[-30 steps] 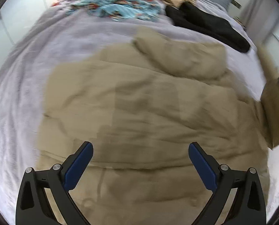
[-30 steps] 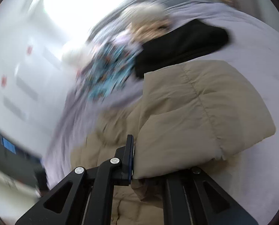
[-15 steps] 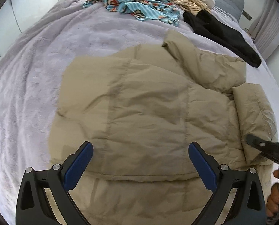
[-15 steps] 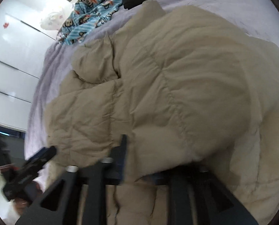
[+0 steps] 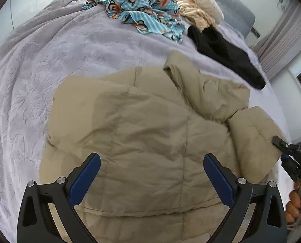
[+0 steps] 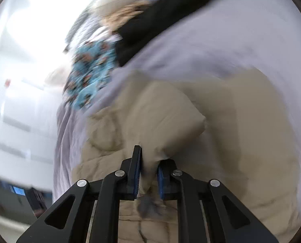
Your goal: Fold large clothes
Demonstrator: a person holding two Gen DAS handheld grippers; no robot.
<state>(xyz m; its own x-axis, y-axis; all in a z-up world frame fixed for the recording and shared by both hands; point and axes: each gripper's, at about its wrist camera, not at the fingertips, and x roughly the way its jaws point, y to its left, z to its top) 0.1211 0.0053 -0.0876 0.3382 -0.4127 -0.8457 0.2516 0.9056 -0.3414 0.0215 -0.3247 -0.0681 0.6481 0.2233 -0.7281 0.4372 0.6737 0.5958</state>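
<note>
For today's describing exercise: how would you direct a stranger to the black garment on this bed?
Start at the lilac bed cover and look to its far end, past the big beige padded jacket. There, the black garment lies beside a blue monkey-print cloth and cream knitwear. It is the only plain dark piece.

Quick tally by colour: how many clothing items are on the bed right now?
Beige puffer jacket: 1
Blue monkey-print garment: 1
Cream knit: 1
Black garment: 1
Total: 4

Lilac-covered bed [image 5: 49,64], pale walls, perhaps curtains [image 5: 282,38].
</note>
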